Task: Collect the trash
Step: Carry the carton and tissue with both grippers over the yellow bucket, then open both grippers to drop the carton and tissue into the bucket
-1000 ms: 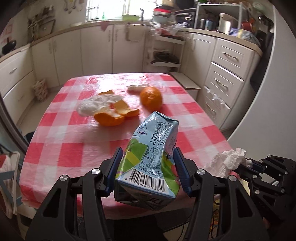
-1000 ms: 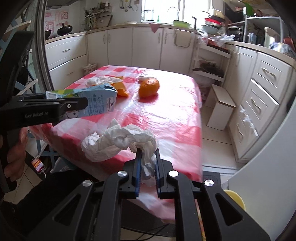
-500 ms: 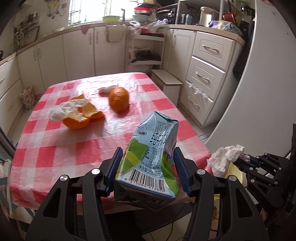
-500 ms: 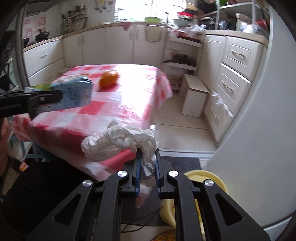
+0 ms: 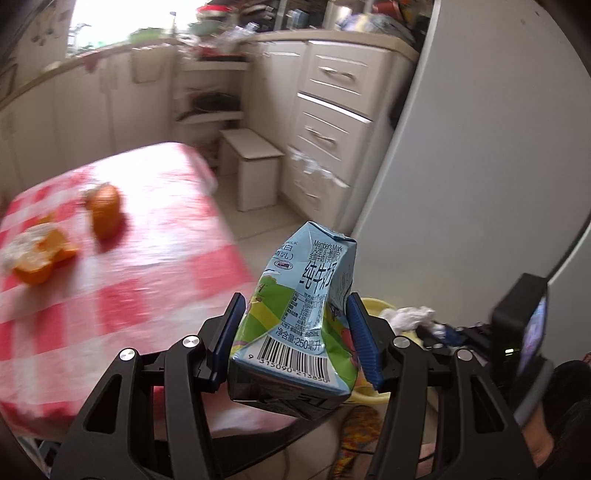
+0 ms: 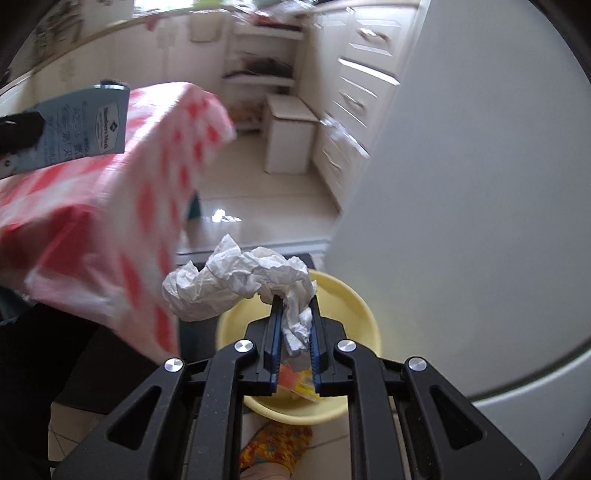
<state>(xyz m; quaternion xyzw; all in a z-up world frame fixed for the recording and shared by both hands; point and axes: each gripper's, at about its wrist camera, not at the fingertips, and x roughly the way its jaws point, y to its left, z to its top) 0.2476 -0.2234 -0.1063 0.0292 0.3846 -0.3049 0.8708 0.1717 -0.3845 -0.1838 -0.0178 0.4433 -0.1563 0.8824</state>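
Kitchen interior, daylight from a window (image 5: 110,22) above the counter at far left. Cream base cabinets (image 5: 85,107) run under the counter; drawer stack (image 5: 332,122) with metal handles on the right. Open shelf unit (image 5: 210,92) in the corner holds dark cookware. Small white step stool (image 5: 255,170) stands on the pale tiled floor (image 6: 266,195). Table in red-and-white checked cloth (image 5: 147,258). Large plain white surface (image 5: 480,166) fills the right side; cannot tell if wall or appliance
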